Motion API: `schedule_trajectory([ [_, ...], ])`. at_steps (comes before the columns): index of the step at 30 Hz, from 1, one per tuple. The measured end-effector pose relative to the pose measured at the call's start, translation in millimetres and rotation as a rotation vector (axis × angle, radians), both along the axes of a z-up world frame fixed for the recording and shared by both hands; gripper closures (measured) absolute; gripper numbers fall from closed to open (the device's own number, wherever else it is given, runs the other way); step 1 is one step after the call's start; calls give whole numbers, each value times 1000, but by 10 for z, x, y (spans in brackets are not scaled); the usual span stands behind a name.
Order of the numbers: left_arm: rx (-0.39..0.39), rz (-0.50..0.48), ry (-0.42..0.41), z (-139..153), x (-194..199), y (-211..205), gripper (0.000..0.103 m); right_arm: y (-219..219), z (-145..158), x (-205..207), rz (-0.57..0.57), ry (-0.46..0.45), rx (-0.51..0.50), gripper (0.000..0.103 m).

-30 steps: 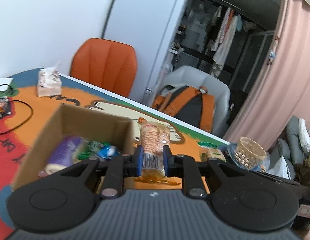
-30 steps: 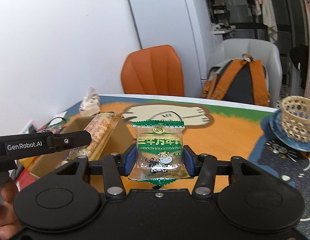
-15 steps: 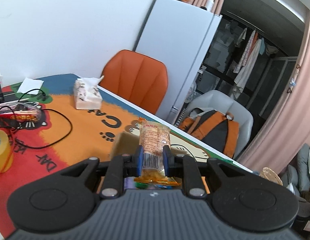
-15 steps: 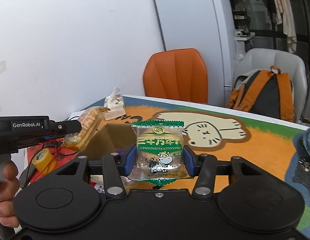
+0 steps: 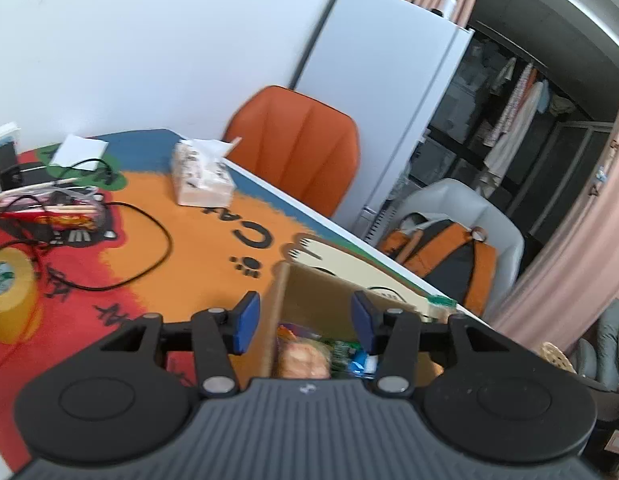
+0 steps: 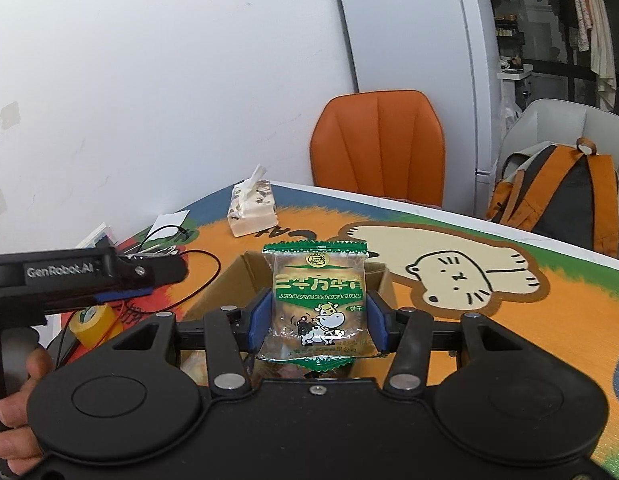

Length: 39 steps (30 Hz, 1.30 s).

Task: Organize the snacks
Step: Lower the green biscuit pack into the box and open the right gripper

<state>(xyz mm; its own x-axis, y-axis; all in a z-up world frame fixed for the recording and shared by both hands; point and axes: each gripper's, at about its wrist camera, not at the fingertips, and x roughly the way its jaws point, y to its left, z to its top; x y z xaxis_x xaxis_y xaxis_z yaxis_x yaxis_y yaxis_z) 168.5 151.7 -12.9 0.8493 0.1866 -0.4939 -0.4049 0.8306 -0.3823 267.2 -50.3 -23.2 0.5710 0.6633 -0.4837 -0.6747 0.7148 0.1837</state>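
Observation:
An open cardboard box [image 5: 309,288] stands on the colourful table mat, with several snack packs inside, among them an orange bread pack [image 5: 303,358]. My left gripper [image 5: 305,316] is open and empty, hovering over the box's left wall. It also shows in the right wrist view [image 6: 125,280], left of the box [image 6: 245,276]. My right gripper [image 6: 317,322] is shut on a green cow-print biscuit pack [image 6: 318,300], held upright above the box.
A tissue pack [image 5: 199,174] lies at the table's far side, with black cables [image 5: 141,240], a yellow tape roll [image 5: 9,296] and clutter at the left. An orange chair [image 5: 297,148], a white fridge [image 5: 389,100] and a backpack on a grey chair [image 5: 449,248] stand behind.
My left gripper opened and let go of the orange bread pack, which now lies in the box. My right gripper, still holding the biscuit pack, moved over the box.

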Motion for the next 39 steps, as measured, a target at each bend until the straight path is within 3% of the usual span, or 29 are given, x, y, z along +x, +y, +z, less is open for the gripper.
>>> schedule_trajectory([
  [7,-14,48,8,7,-183,176,54,128,27,-18,16,9,8,52],
  [10,-15,52,13,-2,-241,196,52,157,91,-44,36,25,42,20],
  [33,27,-6,32,100,-575,-361,17,-479,219,-393,-44,47,15,20],
  [39,42,-13,55,182,-639,-504,8,-712,298,-517,-73,42,38,8],
])
